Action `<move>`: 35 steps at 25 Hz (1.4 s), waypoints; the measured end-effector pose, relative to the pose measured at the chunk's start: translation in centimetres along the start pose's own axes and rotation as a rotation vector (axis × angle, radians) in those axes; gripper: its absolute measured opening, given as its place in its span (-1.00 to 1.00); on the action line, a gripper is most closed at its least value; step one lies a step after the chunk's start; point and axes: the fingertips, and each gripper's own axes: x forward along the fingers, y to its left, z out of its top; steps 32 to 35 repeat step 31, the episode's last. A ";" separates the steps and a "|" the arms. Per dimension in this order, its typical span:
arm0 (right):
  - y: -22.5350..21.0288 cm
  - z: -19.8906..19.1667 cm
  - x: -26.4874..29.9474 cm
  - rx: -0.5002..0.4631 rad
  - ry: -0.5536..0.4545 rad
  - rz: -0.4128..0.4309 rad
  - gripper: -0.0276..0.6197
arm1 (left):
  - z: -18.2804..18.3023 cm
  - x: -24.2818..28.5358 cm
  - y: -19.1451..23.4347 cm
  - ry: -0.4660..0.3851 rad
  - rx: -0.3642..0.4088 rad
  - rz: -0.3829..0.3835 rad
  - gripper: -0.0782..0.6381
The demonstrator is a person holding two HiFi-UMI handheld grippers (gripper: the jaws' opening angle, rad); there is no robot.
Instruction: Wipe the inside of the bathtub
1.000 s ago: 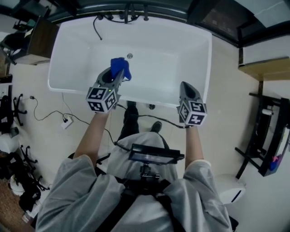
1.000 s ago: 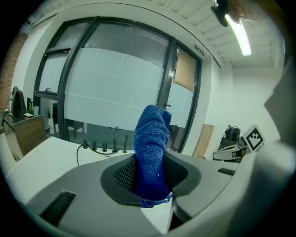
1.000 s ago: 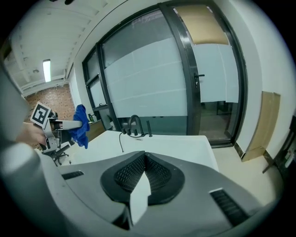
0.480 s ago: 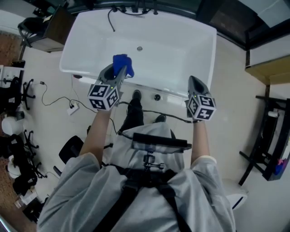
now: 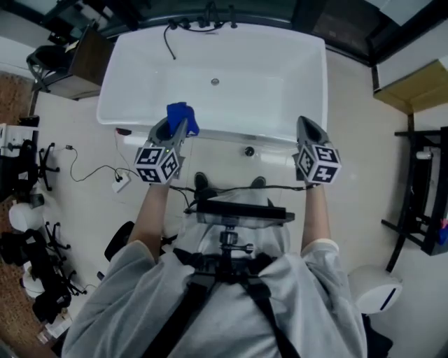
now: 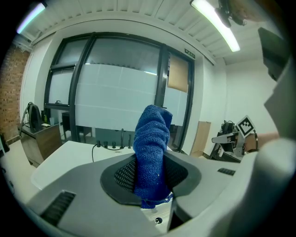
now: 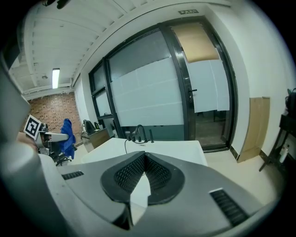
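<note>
**Item: bathtub [image 5: 301,84].** White, freestanding, set crosswise in front of the person. The inside is bare apart from a drain [image 5: 215,82] near the far wall and a black hose [image 5: 168,42] that trails in from the taps [image 5: 206,21] at the far rim.

**Item: blue cloth [image 5: 180,115].** It is a bunched towel standing upright out of the left gripper [image 5: 176,124]. In the left gripper view the jaws are pinched on its lower part, and the cloth [image 6: 151,148] rises between the pads of the left gripper [image 6: 150,180]. From the head view it sits over the near rim, towards the tub's left end, raised and not touching the tub.

**Item: right gripper [image 5: 308,129].** It is held level with the left, just short of the near rim at the tub's right end. Its own view shows the right gripper [image 7: 143,169] with its pads pressed together and nothing between them.

**Step in hand:** approach, by the look of it — no wiping contact yet.

**Next move, as judged:** carry the cloth forward over the near rim, lower it and press it flat to the inner wall or floor before sweeping.

**Edges and room:**
- The near rim lies directly below the cloth and must be cleared on the way down.
- The basin is wide and open, so long strokes are possible.
- Hose and taps crowd the far left end only.
- Cables [image 5: 91,171] lie on the floor to the left — away from the working path.
</note>
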 end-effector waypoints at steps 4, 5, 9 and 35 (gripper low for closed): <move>2.4 -1.4 0.4 0.019 0.029 -0.034 -0.89 | -0.6 -1.4 2.5 0.011 0.001 -0.016 -0.44; 3.2 -2.0 0.5 0.037 0.038 -0.043 -0.89 | -0.8 -1.8 3.3 0.012 -0.006 -0.013 -0.44; 6.4 -3.7 0.9 0.058 0.065 -0.070 -0.89 | -1.5 -3.8 6.6 0.012 -0.035 -0.012 -0.44; 9.8 -3.7 3.1 -0.036 0.119 -0.053 -0.89 | -2.6 -4.6 9.3 0.020 -0.059 -0.018 -0.43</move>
